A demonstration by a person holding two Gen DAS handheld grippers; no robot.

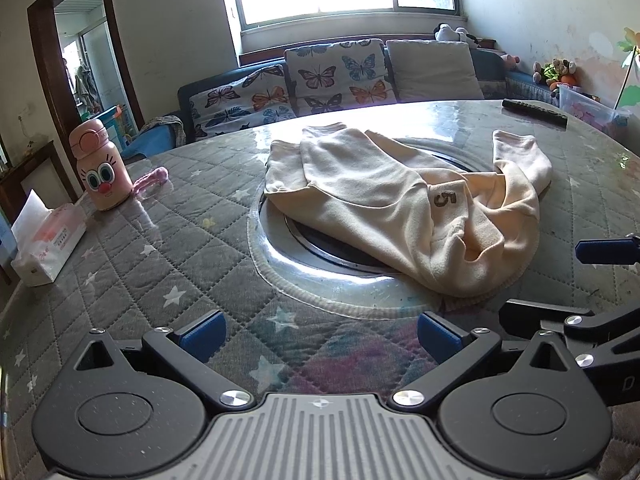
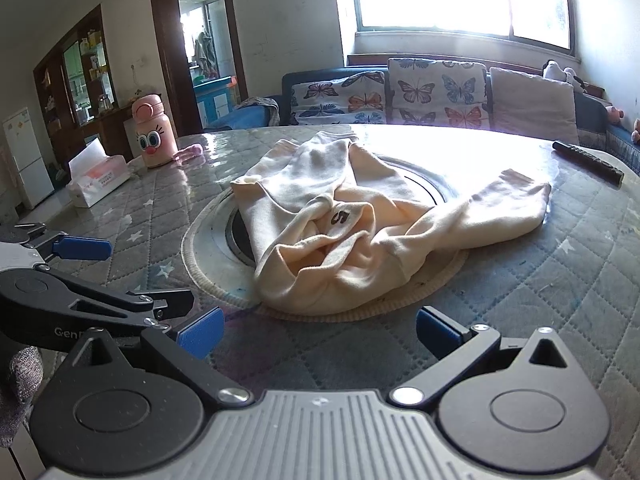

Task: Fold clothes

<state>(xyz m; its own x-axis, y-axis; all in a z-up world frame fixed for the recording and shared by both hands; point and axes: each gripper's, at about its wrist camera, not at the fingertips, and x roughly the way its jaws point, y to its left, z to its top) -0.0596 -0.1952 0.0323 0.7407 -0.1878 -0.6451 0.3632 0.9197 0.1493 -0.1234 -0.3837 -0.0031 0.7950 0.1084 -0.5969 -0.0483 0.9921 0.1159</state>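
Round table (image 1: 120, 248) under a grey quilted star-print cover, bearing a crumpled cream cotton sweatshirt (image 1: 400, 208) over its central metal ring (image 1: 320, 252). The garment's long axis runs across the table, neck label "5" (image 1: 445, 199) facing the grippers. Left gripper (image 1: 320, 330) and right gripper (image 2: 320, 330), near the hem, jaws spread, empty. Step: approach; next, likely spread the garment flat.

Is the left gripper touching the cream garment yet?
Apart. In the left wrist view the open left gripper has bare quilted table cover between its fingertips and the cream garment.
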